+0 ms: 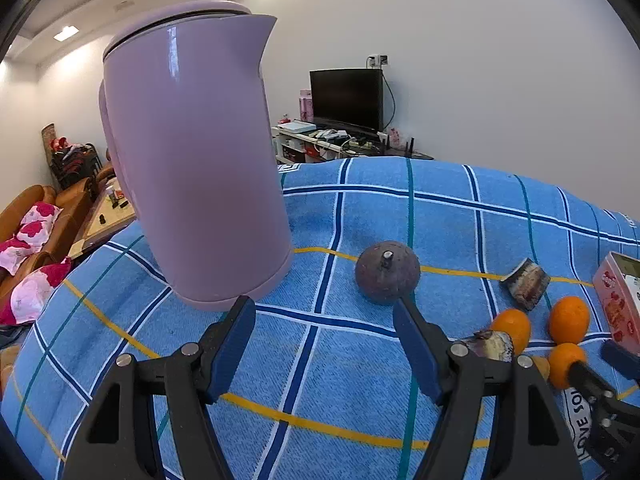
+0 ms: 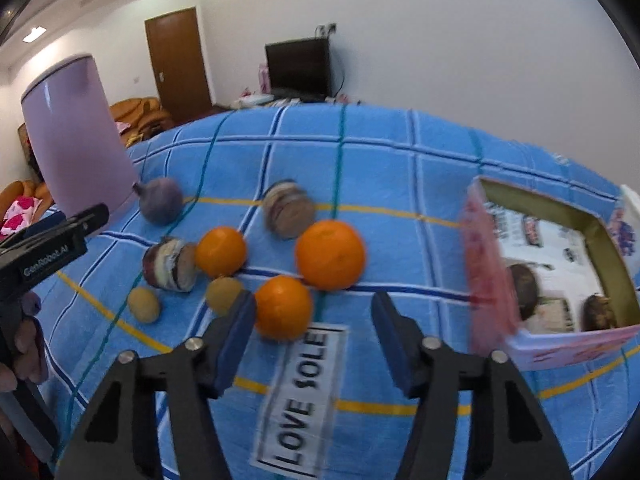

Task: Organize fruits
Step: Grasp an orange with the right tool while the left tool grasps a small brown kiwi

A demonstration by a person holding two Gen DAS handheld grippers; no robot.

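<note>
- blue checked cloth (image 2: 400, 168) across the table, lilac kettle (image 2: 76, 136) at ten o'clock.
- pink carton (image 2: 492, 272) at three o'clock, open, two dark fruits (image 2: 524, 288) already inside: a start made, most left.
- loose at centre: three oranges (image 2: 330, 254), dark round fruit (image 2: 162, 200), two cut halves (image 2: 288, 210), two small yellowish fruits (image 2: 143, 304).
- right gripper (image 2: 312, 308) parted, nothing clasped, nearest orange by its left pad.
- left gripper (image 1: 324, 308) released, empty, dark fruit just ahead.
</note>
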